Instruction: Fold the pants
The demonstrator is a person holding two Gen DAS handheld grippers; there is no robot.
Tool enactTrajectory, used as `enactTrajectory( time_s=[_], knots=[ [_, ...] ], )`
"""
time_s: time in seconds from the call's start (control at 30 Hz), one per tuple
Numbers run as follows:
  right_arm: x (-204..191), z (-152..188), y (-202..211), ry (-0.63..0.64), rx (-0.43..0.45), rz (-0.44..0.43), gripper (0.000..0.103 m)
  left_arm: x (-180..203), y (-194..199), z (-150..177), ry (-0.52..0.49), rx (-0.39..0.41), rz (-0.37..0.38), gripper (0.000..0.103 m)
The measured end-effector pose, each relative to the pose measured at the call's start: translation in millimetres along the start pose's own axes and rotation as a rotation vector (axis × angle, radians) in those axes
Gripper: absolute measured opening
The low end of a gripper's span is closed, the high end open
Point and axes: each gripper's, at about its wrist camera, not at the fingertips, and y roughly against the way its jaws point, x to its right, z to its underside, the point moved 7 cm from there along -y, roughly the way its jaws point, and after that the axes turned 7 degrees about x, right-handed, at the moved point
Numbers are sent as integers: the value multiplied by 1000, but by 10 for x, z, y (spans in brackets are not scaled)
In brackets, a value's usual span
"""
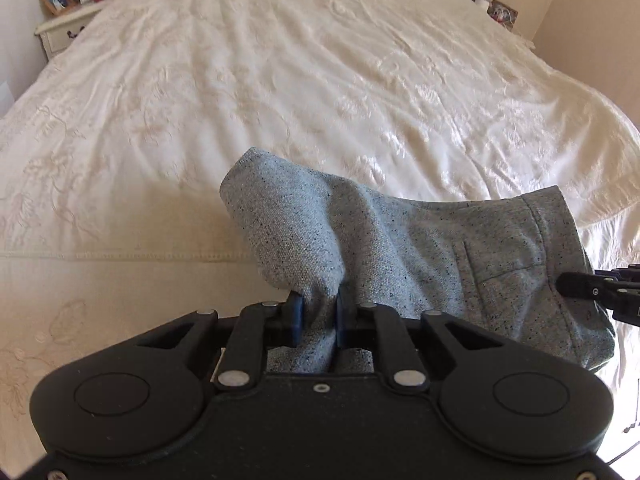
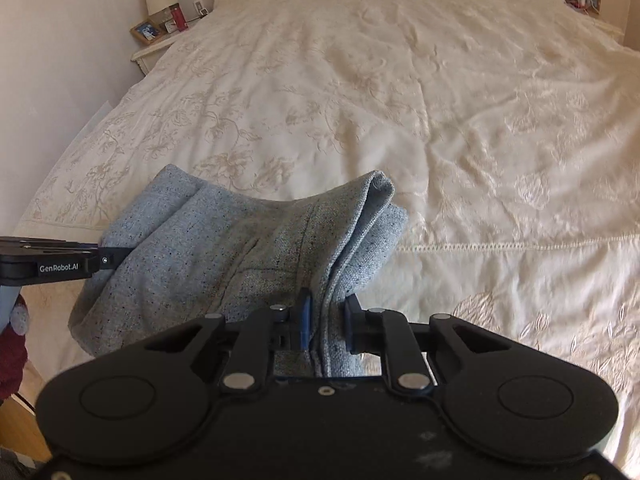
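The pants [image 1: 400, 248] hung bunched over the bed's [image 1: 280, 80] near edge, lower folds hidden behind both tools. The left gripper [image 1: 319, 318] pinched one end, the right gripper [image 2: 327, 320] clamped the layered other end.

Speckled grey woven cloth pants [image 1: 400, 248], matt black plastic gripper [image 1: 320, 320], glossy embroidered cream bedspread [image 1: 280, 80]
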Motion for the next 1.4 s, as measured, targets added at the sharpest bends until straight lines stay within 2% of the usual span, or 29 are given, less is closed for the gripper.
enactTrajectory(
  time_s=[0.13,0.3,0.37,0.4,0.43,0.47,0.5,0.53,0.6,0.7,0.8,0.87,0.97,1.03,1.2,1.4],
  knots=[
    [-3,-429,-111,24,49,-28,17,-149,-58,-432,13,54,-10,19],
    [-36,-1062,-533,54,99,-38,17,-349,-352,-983,31,96,-36,20],
    [7,-1229,-738,22,104,-24,20,-465,-553,-1094,51,64,-71,24],
    [77,-1301,-893,-2,97,14,26,-543,-673,-1110,67,33,-110,29],
    [152,-1328,-1041,-12,68,78,26,-641,-788,-1098,93,2,-153,29],
    [251,-1336,-1170,-19,37,161,26,-730,-863,-1062,123,-24,-183,29],
    [321,-1347,-1255,-30,22,216,26,-798,-909,-1024,150,-42,-207,24],
    [367,-1357,-1297,-53,23,235,26,-837,-925,-987,158,-47,-224,23],
    [324,-1377,-1307,-83,49,196,26,-802,-915,-933,129,-33,-229,23],
    [37,-1351,-1337,4,68,117,26,-624,-892,-857,58,-26,-206,24],
    [-272,-1216,-1503,91,24,70,25,-504,-954,-712,41,-60,-171,25],
    [-345,-1071,-1597,97,-16,65,25,-492,-1029,-529,51,-111,-176,26],
    [-341,-755,-1748,98,-109,86,24,-565,-1134,-270,63,-176,-199,26],
    [-326,-609,-1776,113,-126,89,24,-619,-1131,-174,69,-189,-198,27],
    [-372,-669,-1618,92,-101,89,24,-672,-958,-277,113,-172,-205,27],
    [-409,-781,-1114,29,-18,93,25,-701,-572,-336,221,-149,-212,27]
  ],
)
